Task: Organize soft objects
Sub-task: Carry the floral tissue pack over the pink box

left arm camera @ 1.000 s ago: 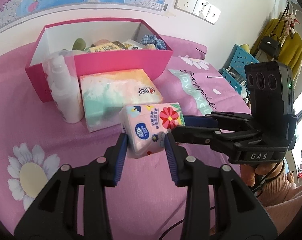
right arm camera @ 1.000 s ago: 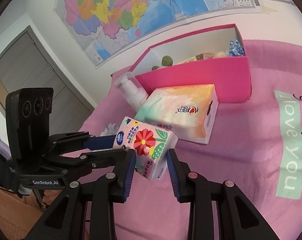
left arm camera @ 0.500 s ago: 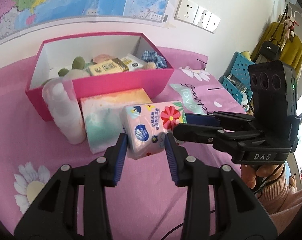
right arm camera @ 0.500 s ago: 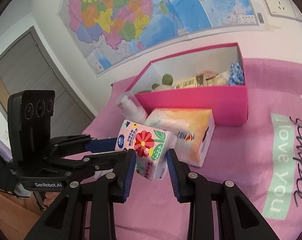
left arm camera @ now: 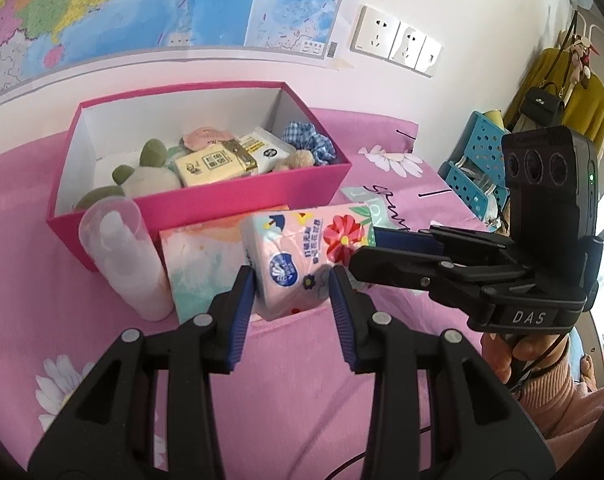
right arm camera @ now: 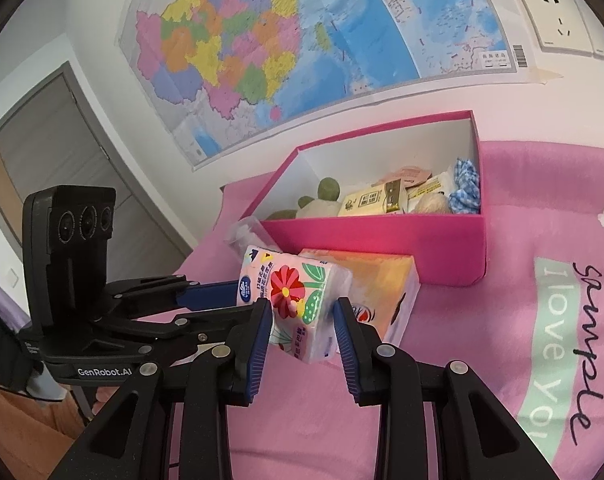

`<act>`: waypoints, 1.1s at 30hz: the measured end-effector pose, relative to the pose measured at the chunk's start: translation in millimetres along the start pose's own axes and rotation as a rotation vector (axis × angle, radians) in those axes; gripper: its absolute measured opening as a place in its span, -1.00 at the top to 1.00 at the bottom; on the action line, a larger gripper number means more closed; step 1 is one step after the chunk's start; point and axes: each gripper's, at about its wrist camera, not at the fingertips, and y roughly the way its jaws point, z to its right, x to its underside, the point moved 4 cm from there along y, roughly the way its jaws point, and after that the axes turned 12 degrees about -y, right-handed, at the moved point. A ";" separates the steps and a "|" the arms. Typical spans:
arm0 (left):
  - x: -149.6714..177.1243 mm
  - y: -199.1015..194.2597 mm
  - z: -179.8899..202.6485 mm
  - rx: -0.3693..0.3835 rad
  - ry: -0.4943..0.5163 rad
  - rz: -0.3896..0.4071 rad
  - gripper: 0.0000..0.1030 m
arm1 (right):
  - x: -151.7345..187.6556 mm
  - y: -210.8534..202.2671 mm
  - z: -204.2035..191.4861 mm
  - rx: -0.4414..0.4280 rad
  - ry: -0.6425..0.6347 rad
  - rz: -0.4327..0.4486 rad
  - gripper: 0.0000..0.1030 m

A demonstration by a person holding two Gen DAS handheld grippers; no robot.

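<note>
A soft floral tissue pack (left arm camera: 302, 256) (right arm camera: 297, 304) hangs above the pink bedspread, held at both ends. My left gripper (left arm camera: 291, 280) is shut on its near end, and my right gripper (right arm camera: 302, 312) is shut on the other end, coming in from the right in the left wrist view. Just behind stands an open pink box (left arm camera: 205, 204) (right arm camera: 382, 236) with plush toys, tissue packs and a blue checked scrunchie inside. A larger pastel tissue pack (left arm camera: 205, 256) (right arm camera: 386, 288) lies against the box's front wall, below the held pack.
A clear-capped white pump bottle (left arm camera: 121, 256) stands left of the pastel pack, by the box's front corner. The wall with a map and sockets (left arm camera: 394, 44) runs close behind the box. A blue basket (left arm camera: 478, 168) and hanging clothes are off the bed's right side.
Both grippers have lifted the floral tissue pack off the bedspread and carried it toward the pink box; the box's inside now shows more fully.
</note>
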 end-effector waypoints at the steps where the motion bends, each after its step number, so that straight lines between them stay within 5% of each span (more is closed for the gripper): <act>1: -1.3 0.4 0.0 0.001 0.001 0.001 0.23 | -0.9 -0.4 1.1 0.000 0.002 0.003 0.37; 33: -61.5 22.1 2.8 -0.029 -0.003 0.045 0.23 | -50.2 3.6 33.8 0.021 -0.001 0.076 0.37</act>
